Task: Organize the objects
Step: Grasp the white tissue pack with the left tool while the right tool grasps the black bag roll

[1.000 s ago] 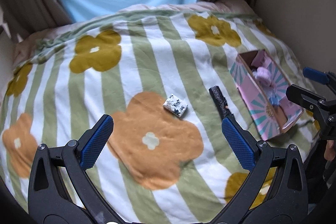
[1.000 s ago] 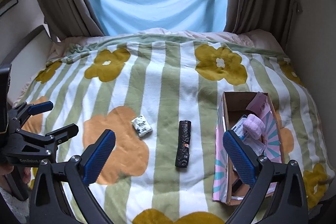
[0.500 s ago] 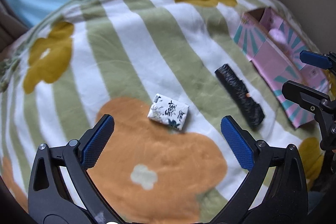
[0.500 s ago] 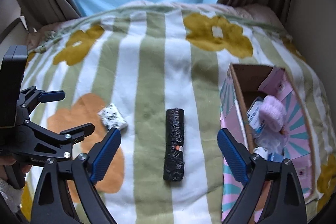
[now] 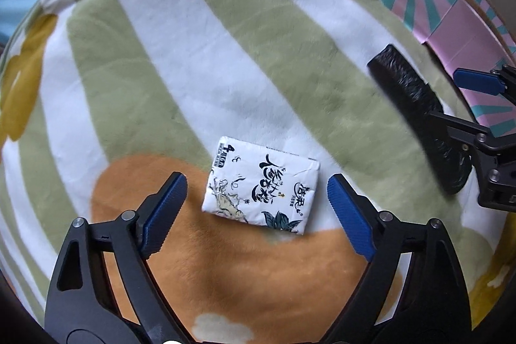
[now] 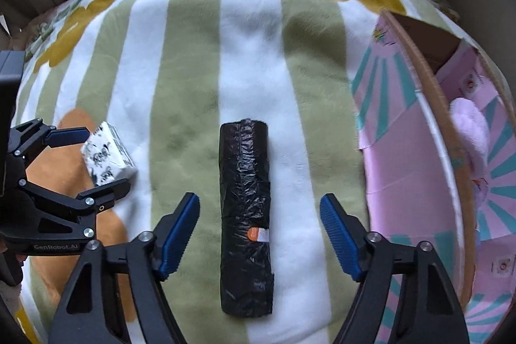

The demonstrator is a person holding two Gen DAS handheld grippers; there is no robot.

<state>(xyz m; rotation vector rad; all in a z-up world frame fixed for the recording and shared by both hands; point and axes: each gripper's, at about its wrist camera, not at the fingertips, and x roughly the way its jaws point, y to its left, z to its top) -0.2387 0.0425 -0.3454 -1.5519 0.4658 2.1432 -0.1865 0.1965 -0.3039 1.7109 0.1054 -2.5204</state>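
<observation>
Between the right tool tips: crinkled black bag roll; orange sticker.

Left hand-held gripper spread wide around tissue pack on blanket.

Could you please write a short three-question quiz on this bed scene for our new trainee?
1. True or false: the left gripper is shut on the white tissue pack.
2. Which item lies between the open fingers of the right gripper? A) a pink fluffy item B) the black roll of bags C) a flowered cup
3. Fill in: the pink fluffy item lies inside the ____.

Key:
1. False: both jaws stand open on either side of the pack, not touching it.
2. B
3. pink cardboard box, which lies on the striped flowered blanket.
</observation>
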